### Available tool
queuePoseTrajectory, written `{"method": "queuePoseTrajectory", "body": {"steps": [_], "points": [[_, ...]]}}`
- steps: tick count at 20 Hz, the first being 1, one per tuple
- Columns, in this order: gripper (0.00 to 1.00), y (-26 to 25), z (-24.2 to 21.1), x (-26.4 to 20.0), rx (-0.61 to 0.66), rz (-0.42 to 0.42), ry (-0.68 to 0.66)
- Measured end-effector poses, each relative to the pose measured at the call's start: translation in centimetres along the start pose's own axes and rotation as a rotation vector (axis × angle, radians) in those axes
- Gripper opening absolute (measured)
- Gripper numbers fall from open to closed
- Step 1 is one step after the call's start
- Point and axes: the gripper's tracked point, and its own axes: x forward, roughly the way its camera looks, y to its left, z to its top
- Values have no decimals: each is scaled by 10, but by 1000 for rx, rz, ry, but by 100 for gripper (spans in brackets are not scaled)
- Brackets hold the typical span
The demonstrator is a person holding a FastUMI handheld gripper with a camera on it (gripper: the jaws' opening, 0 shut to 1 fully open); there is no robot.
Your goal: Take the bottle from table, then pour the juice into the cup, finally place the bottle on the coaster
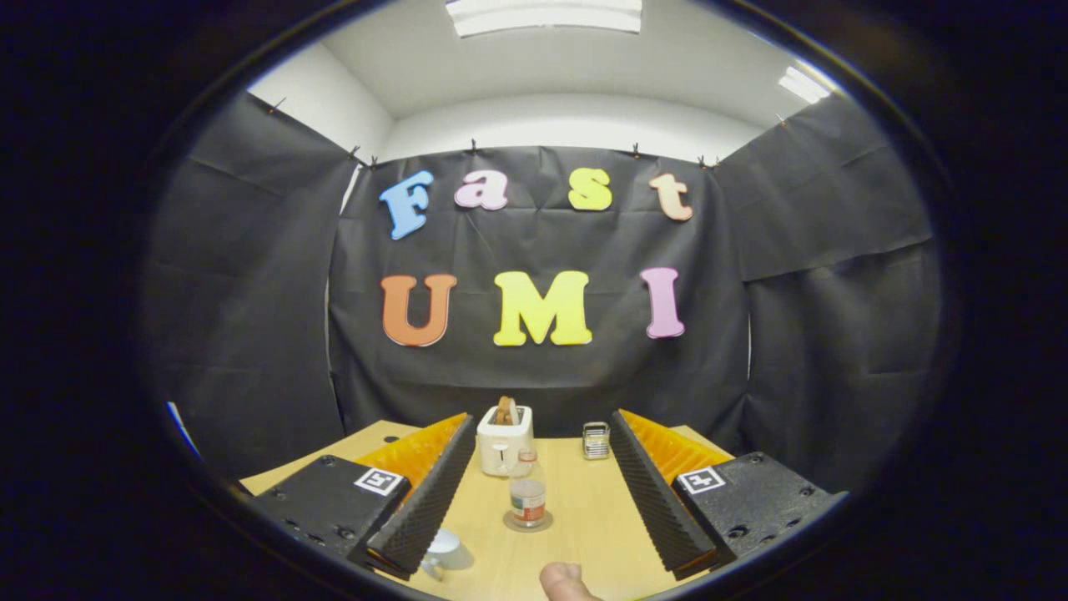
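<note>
Gripper (534, 492): fingers spread, empty | bottle (527, 492) seated on coaster (527, 523) | risk: bottle toppled if clipped near cup (440, 547)

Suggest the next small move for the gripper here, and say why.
Probably a short retreat straight back. The small clear plastic bottle with a red label already stands upright on the round coaster, apart from the wide-open gripper, whose fingers flank it without touching. The white cup sits by the near finger, so swinging sideways looks risky.
</note>
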Motion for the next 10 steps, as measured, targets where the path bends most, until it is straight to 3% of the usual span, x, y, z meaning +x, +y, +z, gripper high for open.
{"method": "queuePoseTrajectory", "body": {"steps": [4,10], "points": [[100,-13,17,-28,-15,-70,-16],[100,-8,19,-54,-34,-29,-12]]}}
